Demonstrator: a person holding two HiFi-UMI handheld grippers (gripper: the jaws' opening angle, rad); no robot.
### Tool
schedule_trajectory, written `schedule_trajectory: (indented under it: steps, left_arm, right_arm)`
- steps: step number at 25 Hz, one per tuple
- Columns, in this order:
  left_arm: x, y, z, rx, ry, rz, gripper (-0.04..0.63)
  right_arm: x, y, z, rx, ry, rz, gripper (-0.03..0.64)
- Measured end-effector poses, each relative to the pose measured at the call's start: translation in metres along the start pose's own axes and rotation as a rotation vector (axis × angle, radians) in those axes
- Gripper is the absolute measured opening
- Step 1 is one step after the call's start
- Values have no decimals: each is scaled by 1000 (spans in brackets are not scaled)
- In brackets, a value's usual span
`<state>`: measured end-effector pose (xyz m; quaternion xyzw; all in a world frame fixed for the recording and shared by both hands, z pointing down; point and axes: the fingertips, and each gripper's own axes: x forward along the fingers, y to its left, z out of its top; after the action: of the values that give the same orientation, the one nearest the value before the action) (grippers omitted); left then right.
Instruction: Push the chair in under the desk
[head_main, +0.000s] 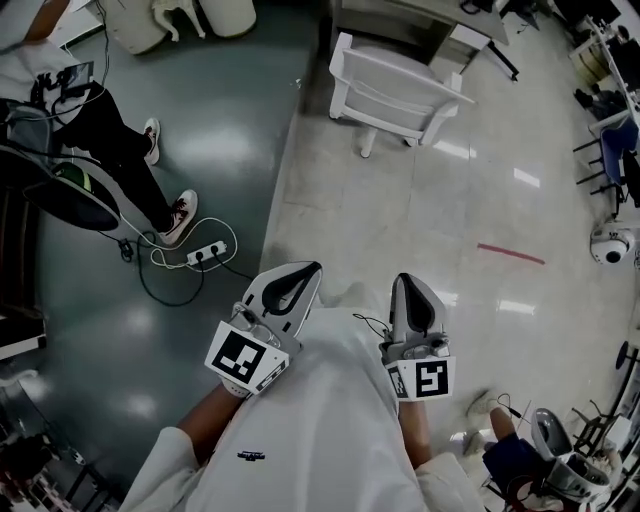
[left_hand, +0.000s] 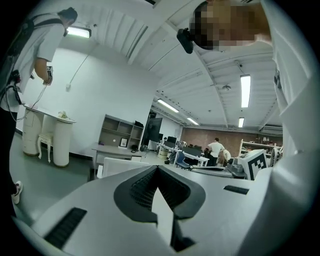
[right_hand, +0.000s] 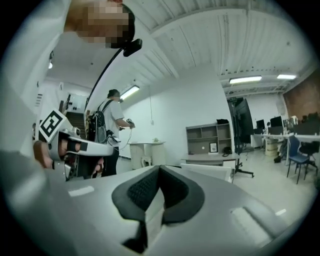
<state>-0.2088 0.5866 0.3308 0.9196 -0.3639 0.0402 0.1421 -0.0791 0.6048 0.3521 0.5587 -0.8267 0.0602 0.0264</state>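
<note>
Standing well apart from the white chair (head_main: 395, 95), which sits just short of the desk (head_main: 420, 12), the person holds left gripper (head_main: 308, 270) and right gripper (head_main: 409, 282) pinched together, empty; an off-centre shove could swing the chair askew into the desk's edge

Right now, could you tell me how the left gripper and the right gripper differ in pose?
The left gripper slants toward the right, while the right gripper points straight ahead. The left gripper's marker cube shows tilted; the right gripper's cube sits square to the head view. Both are shut and hold nothing, close to the person's body, well short of the white chair.
</note>
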Motion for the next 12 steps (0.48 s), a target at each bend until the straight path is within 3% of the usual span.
schedule_trajectory:
  steps: [4,12]
  left_arm:
    - [20,30,14,-1,-22,-7,8]
    - [110,83,30,5,-1,-16,7]
  right_arm:
    - [37,2,7,-107,14,12,9]
    - [121,-59,3,-88,27,36,9]
